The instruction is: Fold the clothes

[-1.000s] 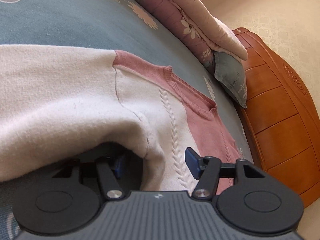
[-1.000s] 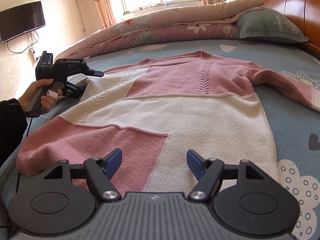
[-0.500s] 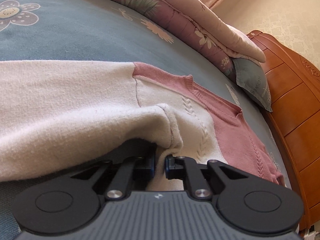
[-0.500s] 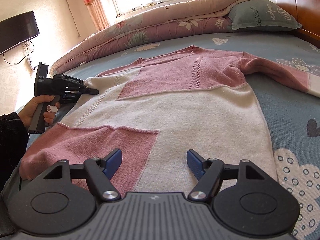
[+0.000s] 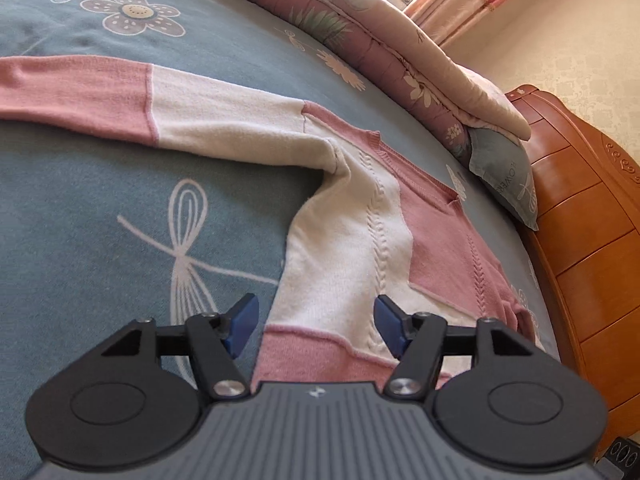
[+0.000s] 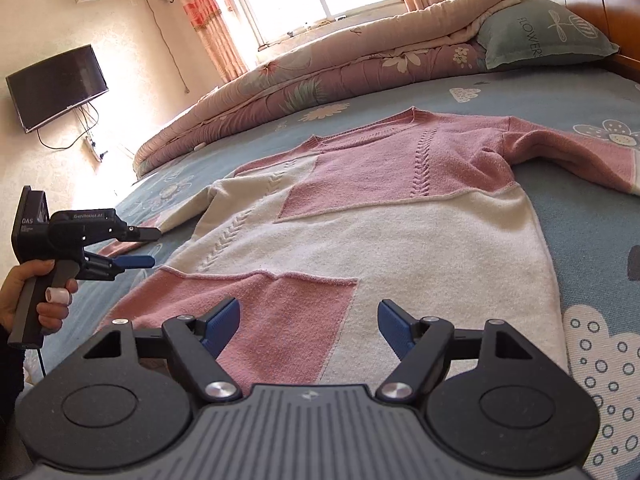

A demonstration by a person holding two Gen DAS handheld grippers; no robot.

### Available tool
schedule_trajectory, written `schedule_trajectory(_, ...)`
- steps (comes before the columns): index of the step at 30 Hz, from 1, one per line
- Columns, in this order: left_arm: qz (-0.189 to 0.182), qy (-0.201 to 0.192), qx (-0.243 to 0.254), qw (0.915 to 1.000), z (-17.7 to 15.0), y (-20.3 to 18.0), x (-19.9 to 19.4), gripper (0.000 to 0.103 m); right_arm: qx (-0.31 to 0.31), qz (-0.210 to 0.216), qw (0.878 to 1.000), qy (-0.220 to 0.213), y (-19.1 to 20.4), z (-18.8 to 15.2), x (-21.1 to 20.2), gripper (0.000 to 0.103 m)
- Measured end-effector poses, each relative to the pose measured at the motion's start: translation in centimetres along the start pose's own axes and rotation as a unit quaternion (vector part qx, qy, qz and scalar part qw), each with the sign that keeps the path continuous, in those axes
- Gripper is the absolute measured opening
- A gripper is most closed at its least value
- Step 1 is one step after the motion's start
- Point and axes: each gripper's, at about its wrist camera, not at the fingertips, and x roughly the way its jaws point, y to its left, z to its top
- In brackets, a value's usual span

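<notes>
The pink-and-cream sweater (image 6: pixel 384 216) lay flat and spread on the bed (image 6: pixel 592 92), no fold visible, so the folding was left. Both the left claw (image 5: pixel 316 320) and right claw (image 6: pixel 308 326) hung released, grasping nothing. Only the left view showed the outstretched left sleeve (image 5: pixel 120 100); only the right view showed the hand (image 6: pixel 36 300) holding the left tool.

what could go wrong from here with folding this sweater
1. The left gripper is open and holds nothing, with its fingers straddling the sweater's side edge; a shallow pinch there could slip off the thick knit.
2. The near sleeve lies bunched at the armpit, so a fold may trap that wrinkle.
3. The right gripper is open above the hem; if the two lift unevenly, the body may skew.
</notes>
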Motion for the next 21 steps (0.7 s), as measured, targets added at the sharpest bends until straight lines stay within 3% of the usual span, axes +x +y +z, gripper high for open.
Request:
schedule_trajectory(2, 0.012, 0.011, -0.016, 0.9998, -1.4, 1.1, -0.8, 0.067, 0.008, 0.014, 1.000, -0.008, 0.4, 0.3, -1.1, 0.083)
schedule_trajectory(5, -0.031, 0.019, -0.057, 0.9977, -3.1, 2.7, -2.0, 0.068, 0.009, 0.022, 0.999, -0.026, 1.0, 0.0, -3.5, 0.091)
schedule_trajectory(8, -0.074, 0.041, -0.105, 0.9909, -4.2, 3.6, -2.3, 0.071, 0.019, 0.013, 1.000, -0.015, 0.7, -1.2, -4.4, 0.092)
schedule_trajectory(13, -0.133, 0.043, -0.154, 0.9782, -6.8, 4.5, -2.6, 0.071, 0.033, -0.001, 0.999, 0.006, 0.2, -3.2, -5.3, 0.092)
schedule_trajectory(17, -0.182, 0.035, -0.199, 0.9622, -8.2, 5.5, -2.6, 0.072, 0.028, -0.006, 0.999, 0.019, 0.1, -3.9, -4.2, 0.092)
schedule_trajectory(21, -0.263, 0.042, -0.241, 0.9332, -8.1, 5.7, -2.9, 0.072, 0.023, -0.026, 0.999, 0.034, -0.1, -4.5, -3.5, 0.092)
